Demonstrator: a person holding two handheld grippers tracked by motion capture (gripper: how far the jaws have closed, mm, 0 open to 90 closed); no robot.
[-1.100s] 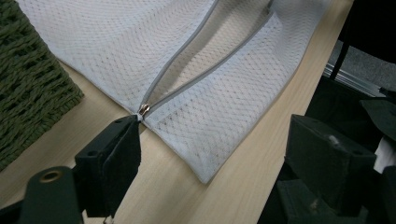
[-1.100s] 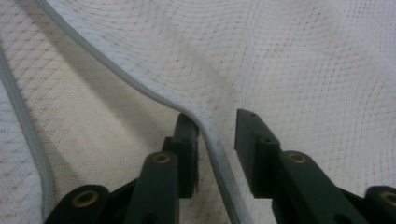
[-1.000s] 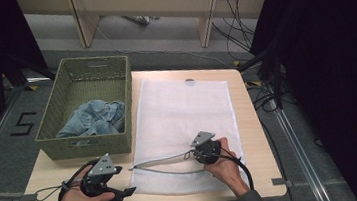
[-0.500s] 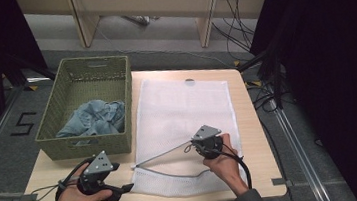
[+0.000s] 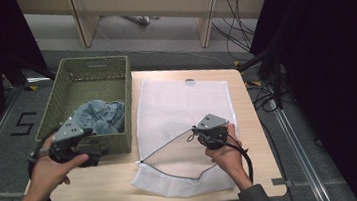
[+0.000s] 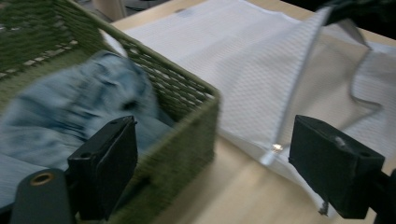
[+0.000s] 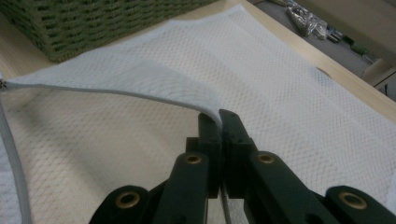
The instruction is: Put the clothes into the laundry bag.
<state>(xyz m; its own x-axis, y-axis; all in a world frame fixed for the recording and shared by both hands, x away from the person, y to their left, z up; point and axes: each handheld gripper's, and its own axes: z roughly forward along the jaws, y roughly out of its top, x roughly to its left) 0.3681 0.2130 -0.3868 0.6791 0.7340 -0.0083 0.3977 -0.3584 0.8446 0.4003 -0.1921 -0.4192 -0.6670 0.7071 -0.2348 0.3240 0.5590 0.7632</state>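
A white mesh laundry bag (image 5: 181, 97) lies flat on the wooden table (image 5: 104, 181). My right gripper (image 5: 192, 131) is shut on the upper layer of the bag's grey-trimmed edge (image 7: 140, 95) and holds it off the table, so the mouth gapes. The pinch is plain between the closed jaws of the right gripper (image 7: 219, 116). A blue denim garment (image 5: 100, 116) lies crumpled in the green woven basket (image 5: 88, 72). My left gripper (image 5: 96, 154) hovers open at the basket's near right corner (image 6: 196, 121), nothing between its jaws, with the denim (image 6: 79, 112) just beyond.
The basket stands along the table's left side, touching the bag's left edge. Bare table shows at the front left. Cables trail from both grippers over the table's near edge. A dark curtain hangs at the right, and desk legs and cables lie beyond the table.
My left gripper has risen from the table's front edge and moved left toward the basket. My right gripper has lifted the bag's upper edge higher, widening the mouth.
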